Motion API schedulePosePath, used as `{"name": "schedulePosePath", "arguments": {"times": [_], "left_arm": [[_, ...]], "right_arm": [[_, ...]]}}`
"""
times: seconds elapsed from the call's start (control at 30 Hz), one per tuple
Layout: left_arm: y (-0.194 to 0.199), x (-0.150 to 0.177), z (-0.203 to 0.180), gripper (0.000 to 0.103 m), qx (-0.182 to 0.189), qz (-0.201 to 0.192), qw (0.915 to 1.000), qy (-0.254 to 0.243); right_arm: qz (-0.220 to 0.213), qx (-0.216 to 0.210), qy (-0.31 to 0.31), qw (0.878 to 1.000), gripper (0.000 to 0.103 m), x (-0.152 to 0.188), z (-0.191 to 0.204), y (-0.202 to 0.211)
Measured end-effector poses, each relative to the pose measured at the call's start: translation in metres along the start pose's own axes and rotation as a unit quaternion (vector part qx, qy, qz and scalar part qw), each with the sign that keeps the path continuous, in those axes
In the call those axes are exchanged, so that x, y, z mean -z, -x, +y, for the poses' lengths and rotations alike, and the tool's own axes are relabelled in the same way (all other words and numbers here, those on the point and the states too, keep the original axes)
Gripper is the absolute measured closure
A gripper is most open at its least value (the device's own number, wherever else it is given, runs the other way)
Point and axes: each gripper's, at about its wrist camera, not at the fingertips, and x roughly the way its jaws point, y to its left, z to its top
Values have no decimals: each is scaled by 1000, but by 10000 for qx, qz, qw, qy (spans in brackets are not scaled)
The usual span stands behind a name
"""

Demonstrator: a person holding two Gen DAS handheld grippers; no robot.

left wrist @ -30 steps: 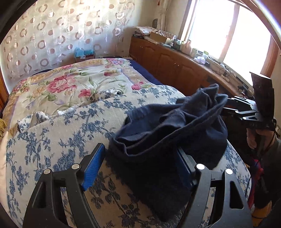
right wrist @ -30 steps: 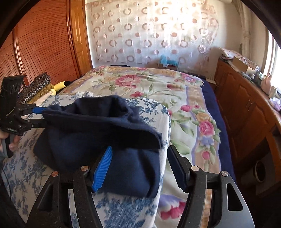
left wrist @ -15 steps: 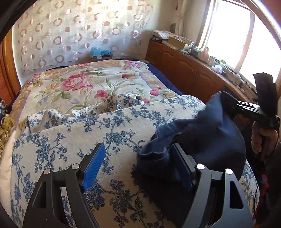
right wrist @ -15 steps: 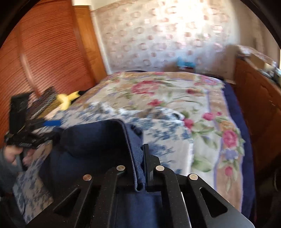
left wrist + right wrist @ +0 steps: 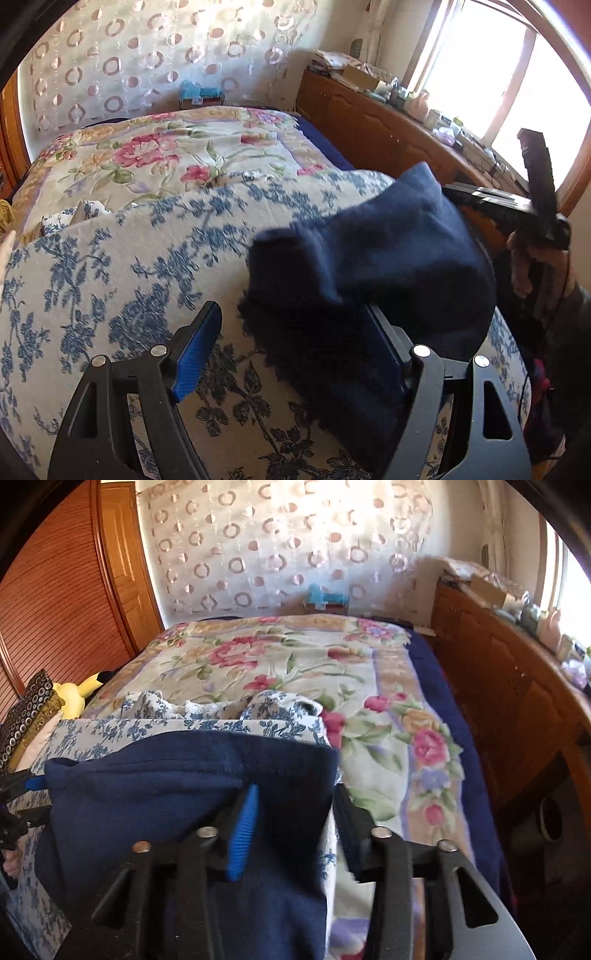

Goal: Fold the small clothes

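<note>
A dark navy garment (image 5: 373,266) lies bunched on the blue-flowered white cloth (image 5: 129,266) that covers the surface in front of me. My left gripper (image 5: 295,354) is open; the garment's left edge lies between its fingers, against the right one. My right gripper (image 5: 295,819) is open, with the garment's (image 5: 184,794) right edge between its fingers. In the left wrist view the right gripper (image 5: 461,195) sits at the garment's raised far corner. In the right wrist view the left gripper (image 5: 33,784) shows at the garment's left edge.
A bed with a rose-patterned quilt (image 5: 295,672) lies beyond the cloth. A wooden cabinet (image 5: 517,701) with clutter on top runs along the right under a bright window. A wooden wardrobe (image 5: 55,598) and a yellow plush toy (image 5: 74,698) are at the left.
My right gripper was shut on the garment's corner half a second ago and has opened. The garment has been drawn across to the right and has sunk lower. The left gripper stayed open.
</note>
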Motion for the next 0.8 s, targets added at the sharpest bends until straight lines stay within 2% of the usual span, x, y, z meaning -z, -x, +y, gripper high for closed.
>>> {"name": "schedulePosePath", "arguments": {"times": [0.13, 0.23, 0.33, 0.47, 0.67, 0.73, 0.77, 0.8], "left_arm": [[-6, 2, -1, 25, 51, 62, 10000, 17], [-10, 1, 2, 25, 172, 104, 9997, 144], [-12, 0, 3, 26, 265, 82, 9994, 205], [-13, -1, 6, 39, 308, 41, 9989, 349], [-13, -3, 12, 54, 356, 20, 9981, 509], [-11, -2, 11, 61, 361, 9, 9980, 527], [-11, -2, 11, 68, 373, -8, 9978, 549], [-10, -3, 11, 78, 398, -24, 9977, 549]], "right_arm": [[-119, -195, -87, 9997, 36, 13, 6, 20], [-50, -454, -193, 9988, 27, 27, 7, 25], [180, -595, -313, 9976, 24, 38, 5, 14], [439, -875, -641, 9931, 23, 42, -7, -8], [465, -1097, -826, 9894, 23, 39, -18, -23], [459, -1086, -819, 9896, 24, 40, -17, -23], [457, -1095, -820, 9895, 26, 40, -16, -23], [474, -1170, -805, 9887, 33, 40, -15, -23]]}}
